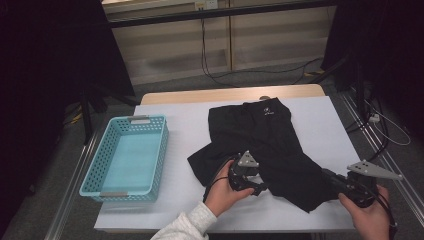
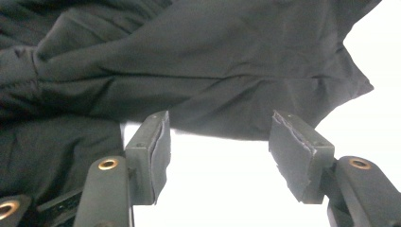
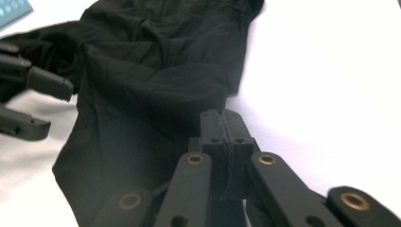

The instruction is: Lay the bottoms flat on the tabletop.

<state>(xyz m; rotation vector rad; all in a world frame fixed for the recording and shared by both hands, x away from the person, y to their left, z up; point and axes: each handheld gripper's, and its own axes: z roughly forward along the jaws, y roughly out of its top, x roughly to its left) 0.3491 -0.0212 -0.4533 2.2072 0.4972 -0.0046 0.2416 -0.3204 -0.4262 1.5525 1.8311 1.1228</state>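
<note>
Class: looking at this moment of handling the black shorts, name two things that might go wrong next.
1. The right tongs look shut on only a thin edge of the shorts; the cloth may slip out.
2. The left tongs stand open before the hem, so closing now may catch nothing.

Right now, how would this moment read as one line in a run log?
left tongs: open at black garment hem | right tongs: shut on garment's corner | blue basket: empty, left of garment

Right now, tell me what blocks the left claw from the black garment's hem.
Nothing visible: the left claw stands open with only bare white table cover between its pads and the black fabric garment.
</note>
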